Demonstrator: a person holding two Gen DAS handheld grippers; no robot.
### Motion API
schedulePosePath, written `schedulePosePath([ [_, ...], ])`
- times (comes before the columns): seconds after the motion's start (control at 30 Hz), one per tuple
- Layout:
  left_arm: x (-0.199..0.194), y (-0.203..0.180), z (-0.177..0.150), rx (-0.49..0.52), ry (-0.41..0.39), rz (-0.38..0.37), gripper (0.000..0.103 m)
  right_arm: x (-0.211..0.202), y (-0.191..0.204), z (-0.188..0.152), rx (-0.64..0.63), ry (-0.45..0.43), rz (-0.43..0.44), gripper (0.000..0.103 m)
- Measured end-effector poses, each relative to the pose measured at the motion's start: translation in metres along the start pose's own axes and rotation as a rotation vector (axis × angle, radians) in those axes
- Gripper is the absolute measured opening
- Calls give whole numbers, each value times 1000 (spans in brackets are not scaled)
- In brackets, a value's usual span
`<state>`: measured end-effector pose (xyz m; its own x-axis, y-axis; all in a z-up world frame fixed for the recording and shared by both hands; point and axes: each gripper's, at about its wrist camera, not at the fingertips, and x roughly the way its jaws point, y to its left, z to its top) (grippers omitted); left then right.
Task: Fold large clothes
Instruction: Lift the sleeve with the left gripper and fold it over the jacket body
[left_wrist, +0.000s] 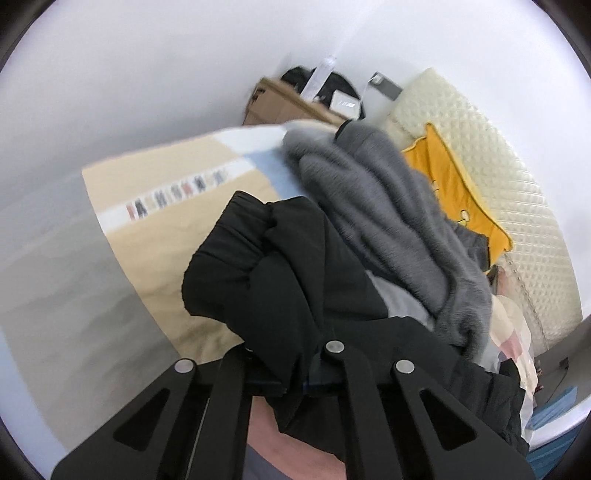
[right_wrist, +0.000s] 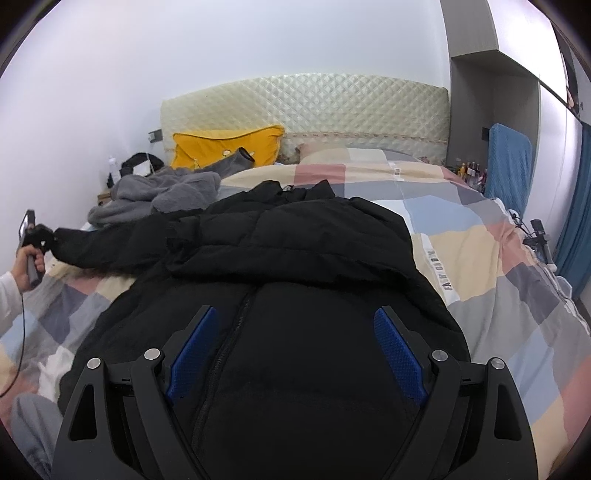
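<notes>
A black puffer jacket (right_wrist: 295, 258) lies on the bed, zipper up, collar toward the headboard. My right gripper (right_wrist: 295, 325) is open, its blue pads (right_wrist: 395, 347) spread just above the jacket's lower front, holding nothing. My left gripper (left_wrist: 291, 369) is shut on the jacket's black sleeve cuff (left_wrist: 251, 254), which bunches up in front of its camera. In the right wrist view the left gripper (right_wrist: 44, 236) holds the sleeve end (right_wrist: 92, 247) stretched out to the left, off the bed's side.
A grey fleece garment (right_wrist: 162, 192) is heaped at the bed's far left, also close in the left wrist view (left_wrist: 388, 206). A yellow pillow (right_wrist: 221, 147) leans on the quilted headboard (right_wrist: 314, 107). The patchwork duvet (right_wrist: 480, 240) covers the bed. A bedside table (left_wrist: 288, 107) holds clutter.
</notes>
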<state>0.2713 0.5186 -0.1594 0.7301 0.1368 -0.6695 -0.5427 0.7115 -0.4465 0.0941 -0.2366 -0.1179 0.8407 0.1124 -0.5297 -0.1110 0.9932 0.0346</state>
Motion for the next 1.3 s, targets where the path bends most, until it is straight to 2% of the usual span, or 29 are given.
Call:
schedulePosePath([
  [0.27, -76, -56, 10, 96, -75, -16, 4, -10, -1, -7, -47, 1, 27, 87],
  [0.4, -115, -104, -3, 239, -142, -6, 4, -17, -2, -10, -58, -4, 30, 95],
  [0.53, -149, -140, -11, 291, -168, -41, 4, -27, -10, -10, -38, -31, 40, 102],
  [0.9, -222, -250, -33, 431, -251, -129, 4, -42, -33, -11, -14, -58, 72, 102],
  [1.07, -237, -299, -61, 469, -251, -170, 4, -46, -43, -8, -30, -81, 67, 102],
  [1.13, -241, -317, -72, 449, -230, -205, 4, -45, -50, -8, -20, -79, 64, 102],
  [1.2, -243, -337, -82, 408, -198, -281, 4, -45, -57, -8, -5, -75, 69, 102],
  [1.3, -247, -374, -102, 449, -190, -325, 4, -46, -66, -8, 5, -79, 66, 102],
])
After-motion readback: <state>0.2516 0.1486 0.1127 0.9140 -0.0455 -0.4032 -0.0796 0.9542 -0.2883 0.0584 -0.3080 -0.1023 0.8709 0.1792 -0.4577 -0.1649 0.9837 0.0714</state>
